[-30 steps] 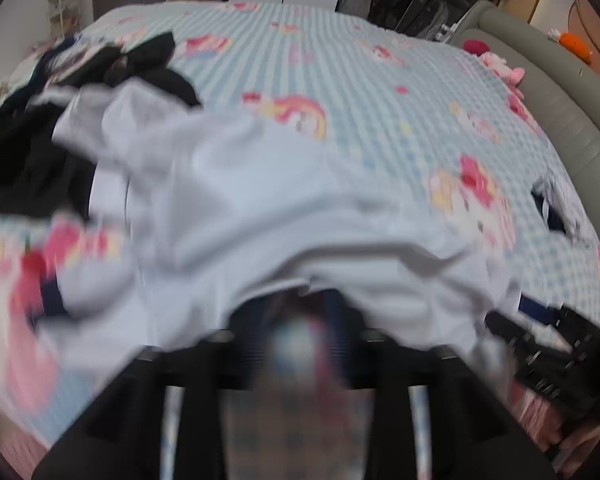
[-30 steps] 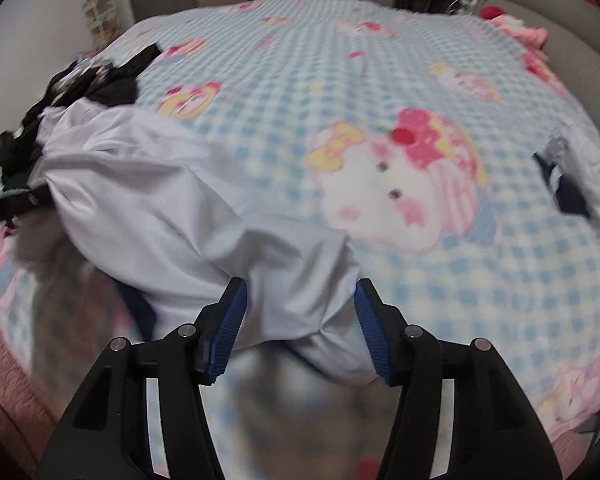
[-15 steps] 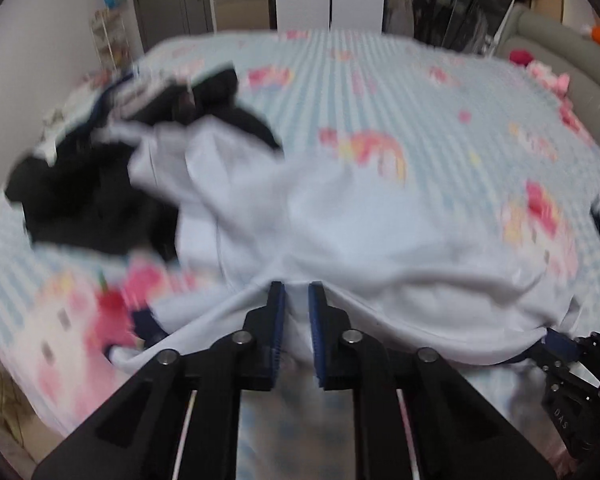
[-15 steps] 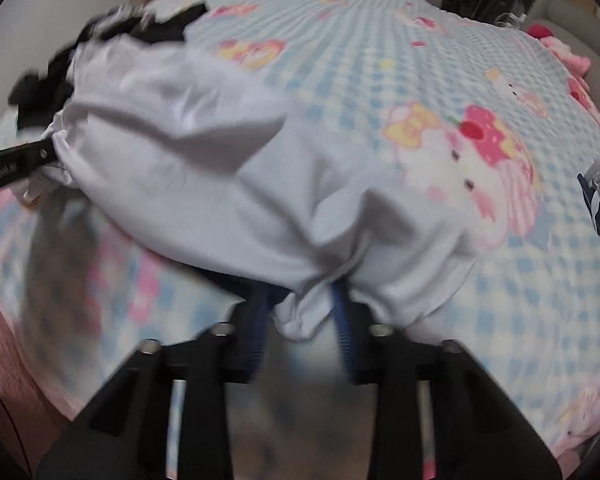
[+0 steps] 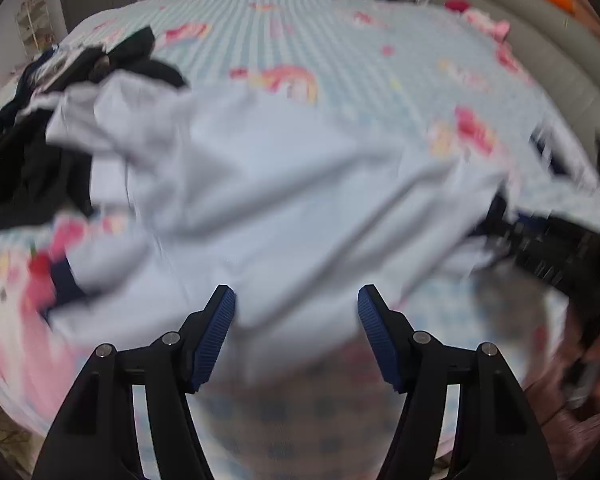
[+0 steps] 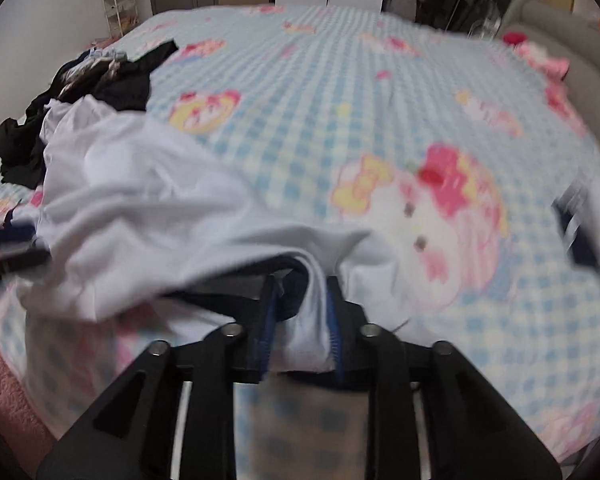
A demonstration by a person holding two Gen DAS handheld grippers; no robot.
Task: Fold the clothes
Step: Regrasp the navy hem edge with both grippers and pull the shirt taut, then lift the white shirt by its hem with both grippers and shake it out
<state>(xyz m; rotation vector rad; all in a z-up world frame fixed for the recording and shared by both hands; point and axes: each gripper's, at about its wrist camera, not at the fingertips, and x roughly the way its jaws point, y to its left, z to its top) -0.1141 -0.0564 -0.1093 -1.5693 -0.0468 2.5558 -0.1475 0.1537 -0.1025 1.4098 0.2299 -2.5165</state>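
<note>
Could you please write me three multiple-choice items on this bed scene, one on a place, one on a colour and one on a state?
1. Where does the dark clothes pile lie relative to the white garment?
A. beyond it, on its left
B. on the right edge of the bed
C. on the floor

2. What colour are the checks of the bedspread?
A. green and white
B. light blue and white
C. red and black

3. How do the two grippers stand?
A. both open
B. both shut
C. left gripper open, right gripper shut on the garment

Answers: 1 A, the pile sits past the garment's left end; 2 B, light blue squares; 3 C, the left fingers gape while the right pinch white cloth.
</note>
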